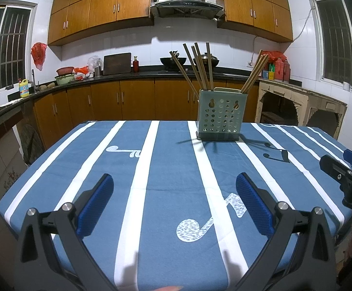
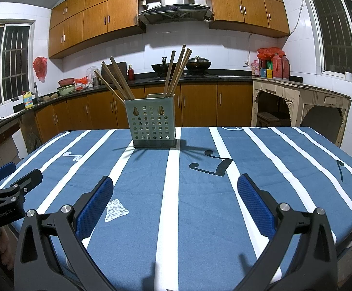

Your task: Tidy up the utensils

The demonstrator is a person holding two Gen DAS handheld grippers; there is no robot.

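Observation:
A grey-green perforated utensil holder (image 1: 220, 115) (image 2: 151, 123) stands near the far edge of the table. Several wooden chopsticks (image 1: 197, 65) (image 2: 176, 70) lean out of its two compartments. My left gripper (image 1: 174, 179) hovers open over the near part of the table, nothing between its blue pads. My right gripper (image 2: 176, 181) is open too and holds nothing. Each gripper shows at the edge of the other's view: the right one (image 1: 345, 169) and the left one (image 2: 13, 179). Both are well short of the holder.
The table wears a blue cloth with white stripes and music notes (image 1: 151, 169) (image 2: 224, 194). Behind it run dark kitchen counters (image 1: 127, 74) with woks, bowls and bottles, and wooden cabinets. A worn cream side table (image 2: 297, 97) stands at the right.

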